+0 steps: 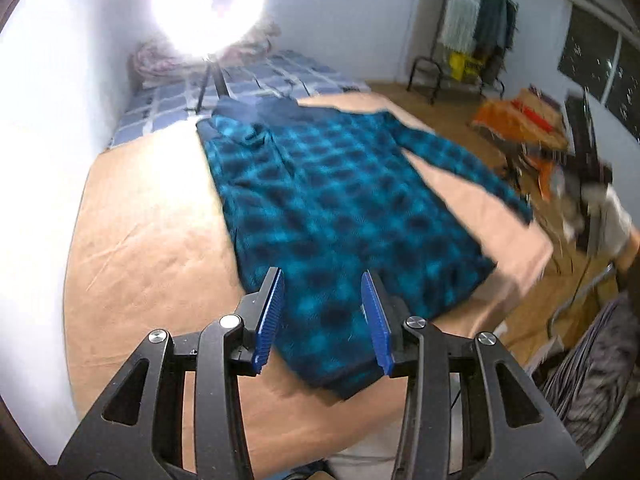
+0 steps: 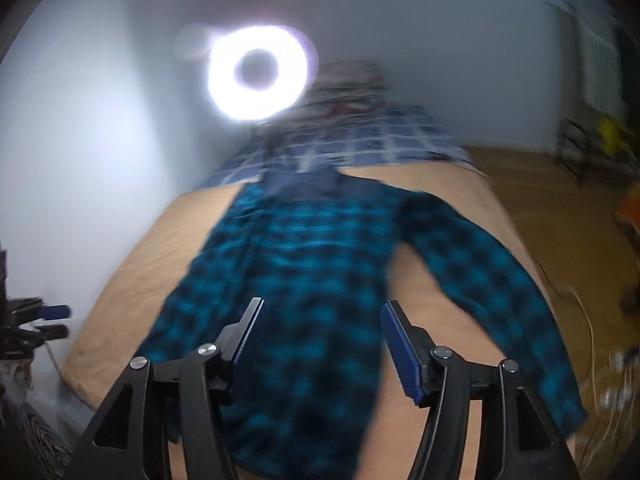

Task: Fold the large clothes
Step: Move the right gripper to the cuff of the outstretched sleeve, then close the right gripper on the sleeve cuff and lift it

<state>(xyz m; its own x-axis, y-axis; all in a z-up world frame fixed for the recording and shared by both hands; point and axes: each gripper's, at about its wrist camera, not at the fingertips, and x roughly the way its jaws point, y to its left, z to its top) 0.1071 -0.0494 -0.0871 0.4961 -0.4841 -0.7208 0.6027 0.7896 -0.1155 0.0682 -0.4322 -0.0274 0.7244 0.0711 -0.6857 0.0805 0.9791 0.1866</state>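
Two spread grippers (image 1: pixel 322 316), one plaid shirt (image 1: pixel 340 216)

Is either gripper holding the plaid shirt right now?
No, the left gripper and right gripper both hang open above the plaid shirt with nothing between their pads.

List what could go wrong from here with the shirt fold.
1. One sleeve of the plaid shirt reaches the edge of the tan sheet; it may slip off the side.
2. The left sleeve looks bunched along the body, so a fold could trap wrinkles.
3. Both views are blurred; a grab could miss the hem.
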